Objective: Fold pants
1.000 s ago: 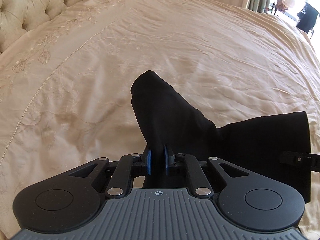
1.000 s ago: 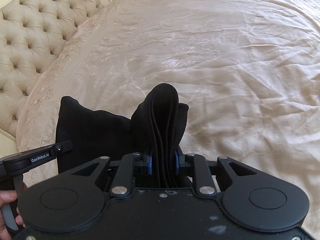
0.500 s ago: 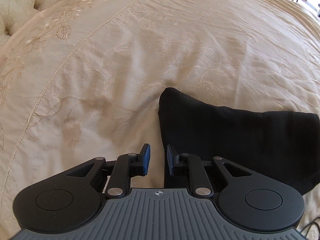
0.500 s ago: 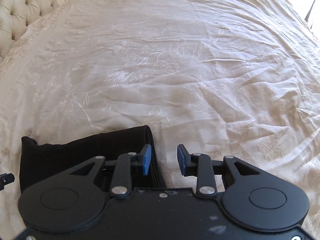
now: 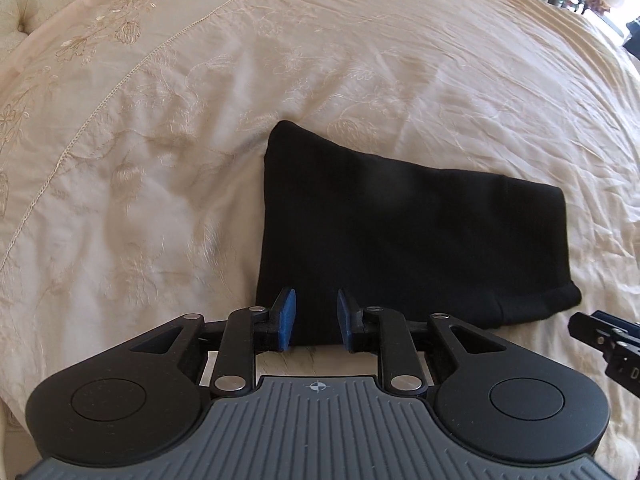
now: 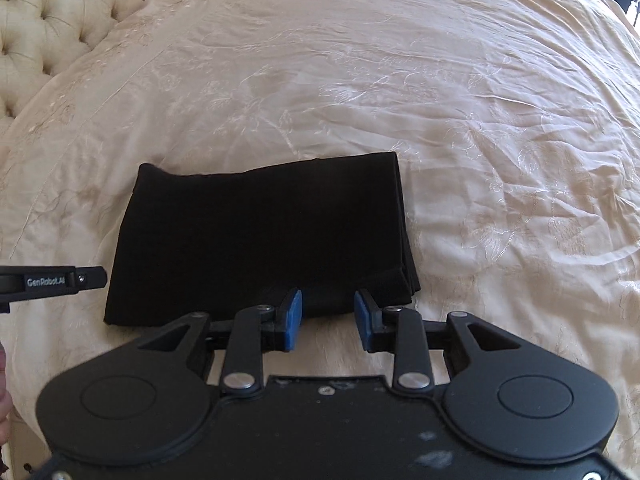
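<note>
On cream embroidered bedspread, black pants lie folded flat in compact rectangle. My left tongs spread apart, empty, at pants' near edge. My right tongs likewise spread, empty, at near right corner. Tufted headboard far left.

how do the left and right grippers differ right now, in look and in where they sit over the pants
The left gripper has a ribbed grey body; the right gripper has a plain black, scuffed one. The left gripper's fingertips frame the black pants near their left end; the right gripper's frame the near edge toward the right end, partly over the cream bedspread. Both are open with blue pads and hold nothing; the pants lie folded flat.
</note>
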Tool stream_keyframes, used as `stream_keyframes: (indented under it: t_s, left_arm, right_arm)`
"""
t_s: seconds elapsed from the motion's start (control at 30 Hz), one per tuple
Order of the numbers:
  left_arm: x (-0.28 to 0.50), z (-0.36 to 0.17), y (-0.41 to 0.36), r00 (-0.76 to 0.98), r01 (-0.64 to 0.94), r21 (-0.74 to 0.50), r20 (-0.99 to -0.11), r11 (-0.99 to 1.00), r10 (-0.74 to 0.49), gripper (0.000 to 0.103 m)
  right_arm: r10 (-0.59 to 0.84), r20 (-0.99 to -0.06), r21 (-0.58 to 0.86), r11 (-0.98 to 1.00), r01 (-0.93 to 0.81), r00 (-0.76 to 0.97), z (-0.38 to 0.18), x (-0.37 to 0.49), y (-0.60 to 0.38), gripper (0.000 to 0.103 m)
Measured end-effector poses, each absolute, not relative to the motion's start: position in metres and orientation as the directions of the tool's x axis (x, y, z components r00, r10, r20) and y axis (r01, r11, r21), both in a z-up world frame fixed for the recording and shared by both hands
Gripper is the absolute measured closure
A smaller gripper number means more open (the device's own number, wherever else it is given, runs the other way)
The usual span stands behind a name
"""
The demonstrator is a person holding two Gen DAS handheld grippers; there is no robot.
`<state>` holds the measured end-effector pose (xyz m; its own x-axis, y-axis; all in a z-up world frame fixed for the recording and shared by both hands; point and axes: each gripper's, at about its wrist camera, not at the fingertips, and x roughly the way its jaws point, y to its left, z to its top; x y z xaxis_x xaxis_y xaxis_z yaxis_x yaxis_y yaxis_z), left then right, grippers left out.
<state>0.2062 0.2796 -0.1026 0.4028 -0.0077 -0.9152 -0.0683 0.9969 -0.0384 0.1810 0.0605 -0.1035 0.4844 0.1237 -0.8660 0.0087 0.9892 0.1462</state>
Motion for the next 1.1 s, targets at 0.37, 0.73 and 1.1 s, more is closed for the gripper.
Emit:
stream_keyframes:
  t_s: [0.37, 0.73, 1.1]
  left_arm:
    - [0.137, -0.05, 0.23, 0.467, -0.064, -0.015, -0.884, 0.998, 0.016, 0.069]
    - [0.089, -0.024, 0.203, 0.505, -0.111, 0.071, -0.855, 0.991, 0.118, 0.05]
    - [0.06, -0.018, 0.189, 0.518, -0.126, 0.076, -0.845, 0.989, 0.131, 0.05]
  right_arm:
    - [0.181, -0.807, 0.184, 0.982, -0.051, 0.563, -0.054, 0.113, 0.038, 0.068]
    - [0.201, -0.765, 0.196, 0.978, -0.077, 0.611, -0.032, 0.062, 0.016, 0.066]
    - [0.228, -0.728, 0.19, 0.973, -0.129, 0.646, -0.018, 0.035, 0.009, 0.065]
